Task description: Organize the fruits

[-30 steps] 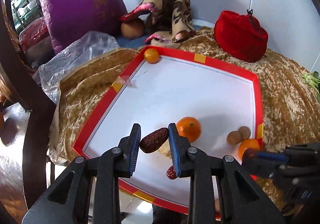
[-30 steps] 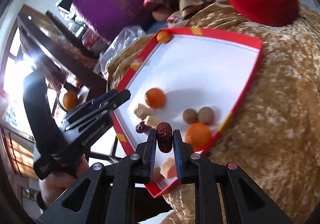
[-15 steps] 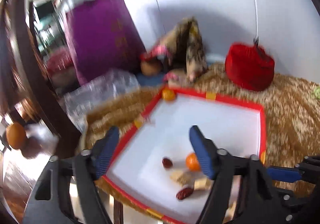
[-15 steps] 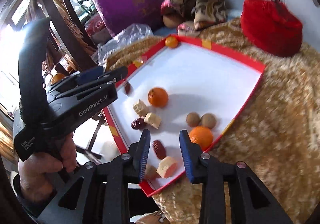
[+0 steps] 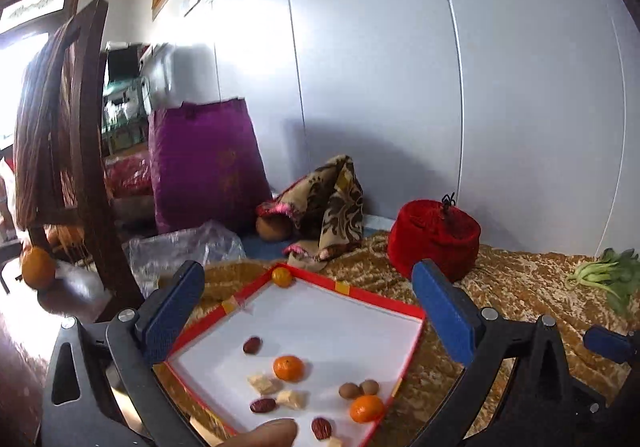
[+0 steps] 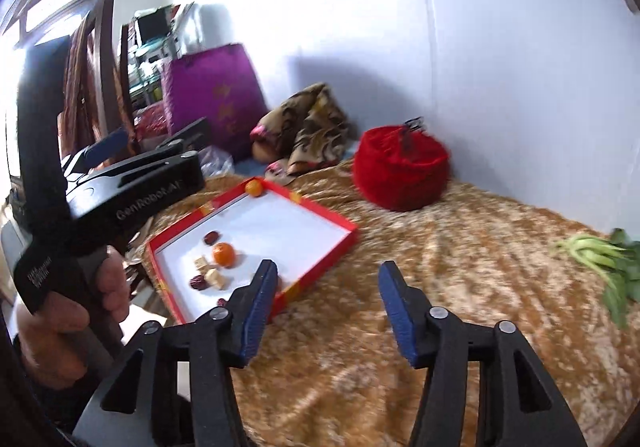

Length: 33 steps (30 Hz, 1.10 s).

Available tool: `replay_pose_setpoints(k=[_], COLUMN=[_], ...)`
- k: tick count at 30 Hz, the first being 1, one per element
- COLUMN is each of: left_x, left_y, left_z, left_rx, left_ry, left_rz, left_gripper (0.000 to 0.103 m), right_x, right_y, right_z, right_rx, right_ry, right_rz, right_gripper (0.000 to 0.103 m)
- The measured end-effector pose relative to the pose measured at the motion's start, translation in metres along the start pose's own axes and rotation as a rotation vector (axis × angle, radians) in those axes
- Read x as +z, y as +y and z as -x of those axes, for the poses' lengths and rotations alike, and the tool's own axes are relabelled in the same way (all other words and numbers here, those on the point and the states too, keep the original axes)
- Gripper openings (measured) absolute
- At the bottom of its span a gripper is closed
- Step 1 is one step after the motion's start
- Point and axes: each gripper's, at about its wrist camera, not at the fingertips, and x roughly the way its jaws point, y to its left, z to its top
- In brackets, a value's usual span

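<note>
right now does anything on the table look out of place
One small orange sits alone in the far corner of the red tray, apart from the fruit grouped at its near end. A leafy green vegetable lies loose on the gold cloth, off to the right.

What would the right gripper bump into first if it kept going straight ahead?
Probably the gold tablecloth. The right gripper is open and aims over bare cloth, right of the red-edged tray. Beyond that stands the red pouch, slightly off to the right, though depth is hard to judge.
</note>
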Motion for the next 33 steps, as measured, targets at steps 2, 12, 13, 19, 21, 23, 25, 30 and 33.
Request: replay_pose_setpoints(k=[2, 12, 13, 19, 21, 23, 25, 30, 33], left_x=[-0.007, -0.022, -0.022, -0.021, -0.02, -0.018, -0.017, -0.014, -0.012], left_y=[0.011, 0.068, 0.072, 0.095, 0.099, 0.102, 0.104, 0.106, 0.105], left_z=[0.006, 0.071, 0.076, 0.114, 0.129, 0.141, 0.149, 0.164, 0.172], left_rx=[0.008, 0.164, 0.167, 0.209, 0.225, 0.231, 0.235, 0.234, 0.238], left_ry=[0.041, 0.053, 0.059, 0.064, 0.048, 0.031, 0.023, 0.004, -0.008], left_rz=[0.044, 0.081, 0.066, 0.056, 0.058, 0.057, 0.061, 0.064, 0.055], left_gripper=[0.103, 0.103, 0.103, 0.103, 0.103, 0.103, 0.103, 0.103, 0.103], right_x=[-0.006, -0.024, -0.026, -0.042, -0.049, -0.056, -0.061, -0.066, -0.062], right_y=[-0.003, 0.041, 0.048, 0.087, 0.095, 0.102, 0.108, 0.116, 0.112], right_z=[0.019, 0.083, 0.086, 0.107, 0.11, 0.115, 0.121, 0.137, 0.14], right_rx=[-0.043, -0.001, 0.009, 0.039, 0.06, 0.063, 0.053, 0.011, 0.001], right_ry=[-0.053, -0.286, -0.298, -0.364, -0.356, -0.361, -0.377, -0.441, -0.465], right_rz=[0.008, 0.084, 0.095, 0.137, 0.122, 0.115, 0.123, 0.152, 0.148], right_gripper=[0.066, 0.088, 0.089, 0.096, 0.096, 0.096, 0.096, 0.097, 0.098])
